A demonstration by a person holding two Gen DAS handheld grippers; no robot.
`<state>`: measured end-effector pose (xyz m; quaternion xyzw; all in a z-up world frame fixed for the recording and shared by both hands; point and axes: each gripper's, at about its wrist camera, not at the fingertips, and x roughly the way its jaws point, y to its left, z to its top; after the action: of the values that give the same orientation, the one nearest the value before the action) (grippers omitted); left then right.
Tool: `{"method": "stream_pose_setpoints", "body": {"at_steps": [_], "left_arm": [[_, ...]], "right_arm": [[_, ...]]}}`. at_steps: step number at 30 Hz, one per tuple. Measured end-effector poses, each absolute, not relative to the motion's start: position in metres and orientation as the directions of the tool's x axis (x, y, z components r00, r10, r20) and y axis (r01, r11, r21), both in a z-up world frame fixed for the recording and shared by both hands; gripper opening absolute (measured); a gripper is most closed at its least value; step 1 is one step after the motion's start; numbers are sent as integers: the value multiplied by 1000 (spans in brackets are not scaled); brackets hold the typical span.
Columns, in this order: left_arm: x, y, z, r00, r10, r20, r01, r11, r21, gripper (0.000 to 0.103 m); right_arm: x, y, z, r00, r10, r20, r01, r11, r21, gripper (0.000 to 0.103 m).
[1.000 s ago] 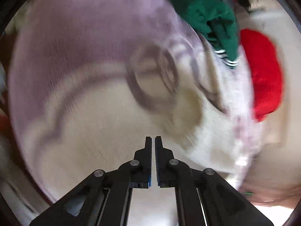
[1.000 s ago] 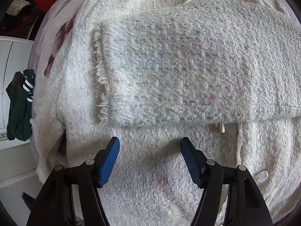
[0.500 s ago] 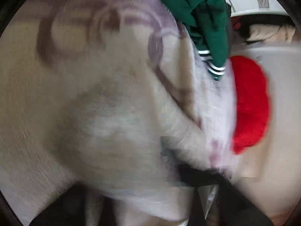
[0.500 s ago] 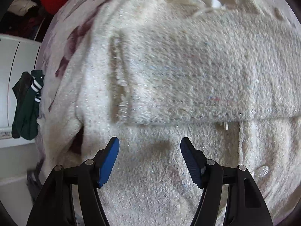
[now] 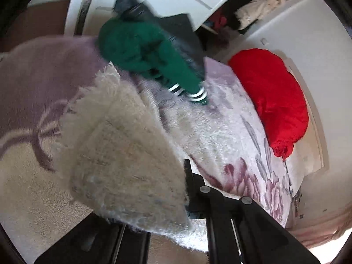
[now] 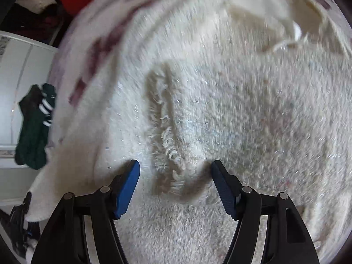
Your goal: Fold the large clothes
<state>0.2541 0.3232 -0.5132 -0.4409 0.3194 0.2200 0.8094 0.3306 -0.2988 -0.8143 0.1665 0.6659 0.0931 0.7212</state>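
Lifted since a second ago, cream tweed garment (image 5: 123, 158) with frayed edge, spread over floral blanket (image 5: 231, 132), one fold clamped in closed left gripper (image 5: 187, 189), angled downward, right gripper (image 6: 175, 171) pointing steeply down, jaws wide, straddling fringe (image 6: 169, 140), gripping nothing.

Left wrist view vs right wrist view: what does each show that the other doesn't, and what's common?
Only the left wrist view: the left tongs shut on a lifted fold of the cream garment, and the red bundle plainly at the edge of the floral blanket.

Only the right wrist view: the right tongs open, pads straddling the garment's fringed edge.

Both: the cream garment, the purple-flowered blanket beneath it, and the green garment with striped cuffs.
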Motion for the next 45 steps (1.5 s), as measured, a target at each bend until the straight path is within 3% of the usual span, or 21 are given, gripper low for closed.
{"method": "stream_pose_setpoints", "body": {"at_steps": [8, 12, 19, 22, 26, 28, 30, 31, 38, 43, 45], "left_arm": [[324, 206, -429, 751, 134, -647, -443, 829, -342, 5], [369, 87, -419, 749, 25, -662, -238, 943, -233, 5], [414, -161, -498, 558, -234, -796, 178, 971, -160, 5], [414, -242, -549, 444, -256, -858, 287, 948, -135, 5], [410, -292, -599, 311, -196, -930, 331, 939, -87, 11], [404, -300, -610, 281, -168, -945, 351, 934, -61, 26], [400, -300, -613, 236, -199, -951, 378, 921, -99, 75], [396, -298, -609, 226, -211, -951, 375, 920, -115, 90], [377, -252, -573, 229, -277, -933, 278, 937, -210, 90], [381, -170, -562, 310, -143, -940, 74, 989, -126, 91], [388, -134, -567, 326, -55, -944, -9, 998, -61, 91]], "right_arm": [[278, -413, -765, 173, 322, -931, 228, 906, 356, 70], [248, -499, -760, 183, 315, -931, 353, 863, 361, 70], [203, -632, -762, 217, 290, -932, 515, 778, 361, 70], [195, -674, -766, 216, 284, -934, 542, 761, 357, 70], [180, -712, -775, 192, 292, -937, 562, 750, 349, 70], [174, -718, -780, 184, 296, -937, 561, 751, 348, 70], [165, -729, -781, 190, 312, -931, 556, 747, 364, 78], [163, -733, -780, 199, 323, -925, 555, 741, 378, 80], [193, -753, -759, 306, 418, -855, 521, 678, 518, 80], [260, -723, -777, 291, 560, -776, 451, 635, 627, 81], [288, -704, -793, 225, 536, -813, 433, 693, 577, 81]]}}
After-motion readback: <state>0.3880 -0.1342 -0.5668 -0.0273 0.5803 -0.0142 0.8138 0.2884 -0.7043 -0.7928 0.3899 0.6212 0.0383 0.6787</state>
